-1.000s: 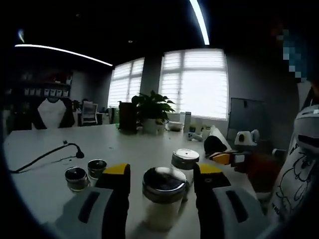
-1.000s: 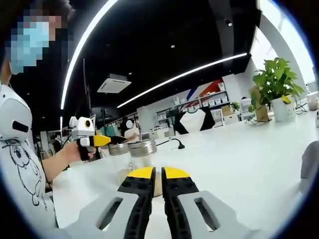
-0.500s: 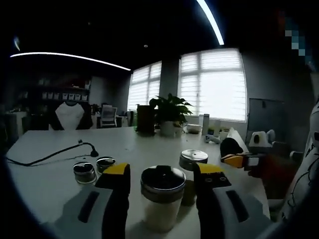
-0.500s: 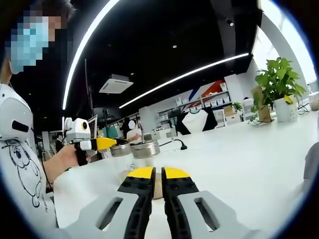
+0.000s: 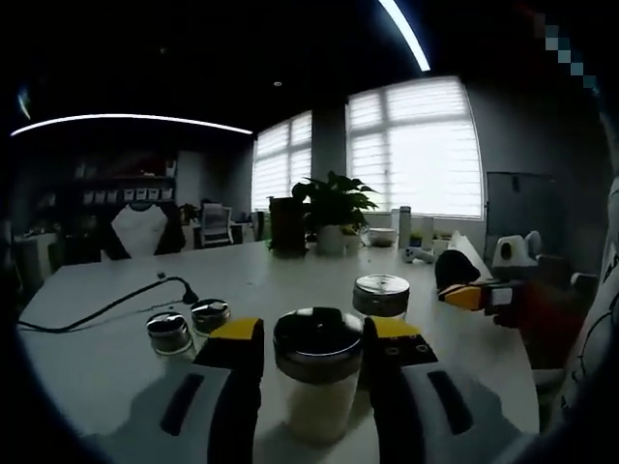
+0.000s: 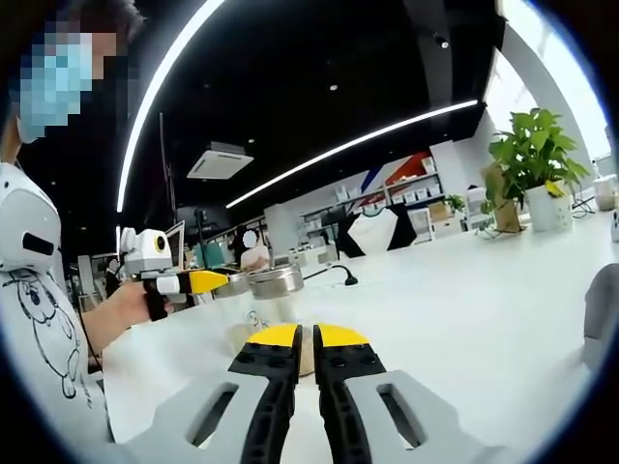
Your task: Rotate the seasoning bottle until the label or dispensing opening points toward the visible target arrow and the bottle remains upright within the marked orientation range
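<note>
In the left gripper view, a black cable (image 5: 106, 307) trails across the white table (image 5: 290, 280) at about nine o'clock. Next to it, toward the centre, two small metal-lidded jars (image 5: 189, 325) stand side by side, just beside the left jaw's yellow tip. The left gripper (image 5: 311, 343) rises from six o'clock with its jaws set close on either side of the seasoning bottle (image 5: 317, 377). The bottle stands upright, a pale body under a dark shiny cap. The jaws look pressed to its sides, grasping it. No label, writing or arrow can be read on the bottle or the table. Behind it, toward one o'clock, a second jar with a metal lid (image 5: 381, 296) stands apart. A potted plant (image 5: 332, 208) sits at twelve o'clock before the bright blinds. At three o'clock the other gripper's yellow-tipped end (image 5: 474, 295) comes in.

In the right gripper view, the person's white shirt with a cartoon print (image 6: 34, 319) fills nine o'clock; the print has no legible words. The hand (image 6: 121, 307) holds the left gripper there, its yellow tips beside a metal-lidded bottle (image 6: 275, 290) near ten o'clock from the centre. The right gripper (image 6: 299, 338) rises from six o'clock, its yellow-tipped jaws clenched together with nothing between them. A potted plant (image 6: 537, 164) stands at two o'clock.
</note>
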`<state>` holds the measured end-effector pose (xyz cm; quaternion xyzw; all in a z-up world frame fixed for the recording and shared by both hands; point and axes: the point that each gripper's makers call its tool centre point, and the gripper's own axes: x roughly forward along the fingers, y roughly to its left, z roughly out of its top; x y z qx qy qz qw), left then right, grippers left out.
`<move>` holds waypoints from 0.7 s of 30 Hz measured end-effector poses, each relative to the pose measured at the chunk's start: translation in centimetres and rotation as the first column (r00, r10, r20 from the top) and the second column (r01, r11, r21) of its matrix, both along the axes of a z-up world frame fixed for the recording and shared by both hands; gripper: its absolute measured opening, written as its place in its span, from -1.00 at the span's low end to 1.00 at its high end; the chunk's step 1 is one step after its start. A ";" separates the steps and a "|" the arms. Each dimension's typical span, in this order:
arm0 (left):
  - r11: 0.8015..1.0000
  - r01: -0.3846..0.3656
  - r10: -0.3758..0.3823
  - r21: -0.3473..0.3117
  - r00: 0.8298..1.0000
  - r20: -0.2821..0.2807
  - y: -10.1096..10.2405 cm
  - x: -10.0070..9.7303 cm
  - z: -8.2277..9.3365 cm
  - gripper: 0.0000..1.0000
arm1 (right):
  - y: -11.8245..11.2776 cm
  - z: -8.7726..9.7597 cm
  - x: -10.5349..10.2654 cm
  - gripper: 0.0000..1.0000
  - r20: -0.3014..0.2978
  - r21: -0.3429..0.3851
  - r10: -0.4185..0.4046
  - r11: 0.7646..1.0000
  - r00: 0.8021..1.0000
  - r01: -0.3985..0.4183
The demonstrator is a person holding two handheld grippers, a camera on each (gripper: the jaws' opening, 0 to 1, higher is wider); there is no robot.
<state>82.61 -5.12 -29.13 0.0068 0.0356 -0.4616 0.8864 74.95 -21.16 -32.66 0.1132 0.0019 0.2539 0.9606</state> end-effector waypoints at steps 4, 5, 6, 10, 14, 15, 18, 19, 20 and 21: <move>1.000 0.012 -0.012 -0.004 1.000 -0.007 0.0 0.0 0.0 -0.21 | 0.0 -0.1 0.0 -0.96 -0.002 0.001 0.000 1.000 1.000 0.000; 1.000 0.016 -0.016 -0.005 1.000 -0.008 0.0 0.1 0.0 -0.21 | 0.0 -0.1 0.0 -0.96 -0.002 0.000 0.000 1.000 1.000 0.000; 1.000 0.020 -0.020 -0.008 1.000 -0.011 0.0 0.1 0.0 -0.21 | 0.0 -0.1 0.0 -0.96 -0.002 0.000 0.000 1.000 1.000 0.000; 0.999 0.038 -0.039 -0.012 0.999 -0.016 0.0 0.2 -0.1 -0.21 | 0.0 -0.1 0.0 -0.96 -0.003 0.000 -0.003 1.000 1.000 0.003; 0.998 0.065 -0.066 -0.022 0.997 -0.030 0.1 0.2 -0.1 -0.21 | -0.1 -0.1 -0.1 -0.96 -0.004 0.000 -0.005 1.000 1.000 0.005; 0.997 0.071 -0.072 -0.022 0.997 -0.030 0.1 0.2 -0.1 -0.21 | -0.1 -0.1 -0.1 -0.96 -0.004 0.000 -0.004 1.000 1.000 0.004; 0.994 0.101 -0.102 -0.034 0.994 -0.043 0.2 0.3 -0.2 -0.21 | -0.1 -0.2 -0.1 -0.96 -0.005 -0.001 -0.004 1.000 1.000 0.004; 0.993 0.108 -0.109 -0.038 0.993 -0.046 0.2 0.3 -0.2 -0.21 | -0.1 -0.2 -0.1 -0.96 -0.005 -0.002 -0.004 1.000 1.000 0.004; 0.992 0.122 -0.124 -0.044 0.991 -0.045 0.2 0.2 -0.2 -0.21 | -0.1 -0.2 -0.1 -0.96 -0.005 -0.002 -0.004 1.000 1.000 0.004; 0.990 0.129 -0.131 -0.051 0.990 -0.046 0.3 0.2 -0.2 -0.21 | -0.2 -0.2 -0.1 -0.96 -0.004 -0.002 -0.005 1.000 1.000 0.005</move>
